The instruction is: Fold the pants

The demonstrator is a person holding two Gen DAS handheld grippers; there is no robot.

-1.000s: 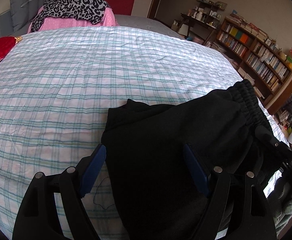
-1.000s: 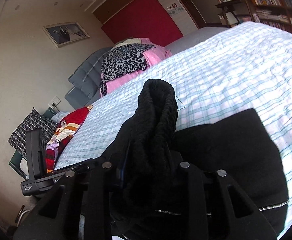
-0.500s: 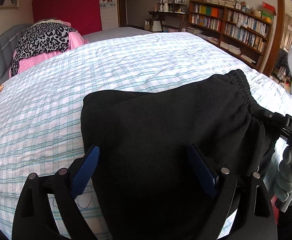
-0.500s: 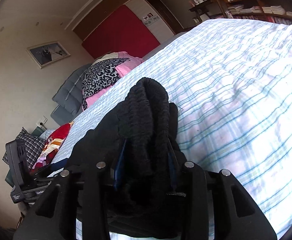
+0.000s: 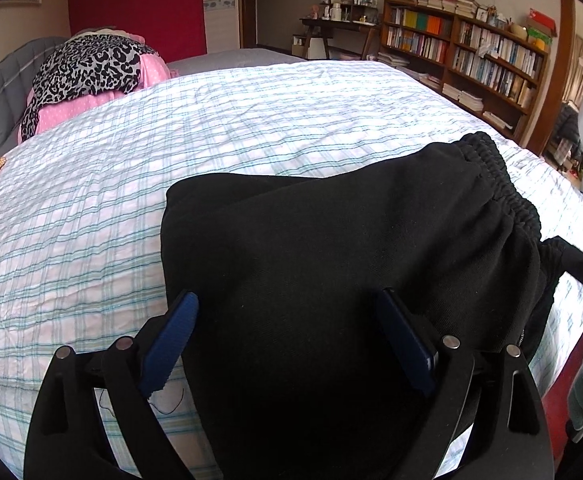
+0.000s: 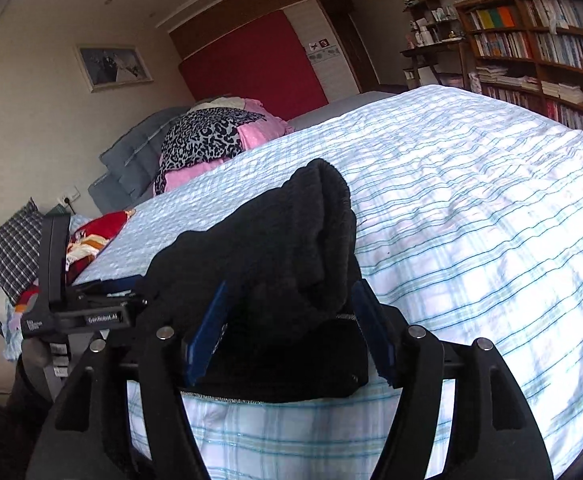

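Pants lie folded on bed near its front edge. Left tool wide over cloth. Right tool half-spread around bunched waistband; grip uncertain. Ease waistband flat, edges aligned.

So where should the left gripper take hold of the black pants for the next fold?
Probably the folded left edge of the black pants, approached from the bed's near side: the left gripper is open above it, and the right gripper brackets the bunched waistband.
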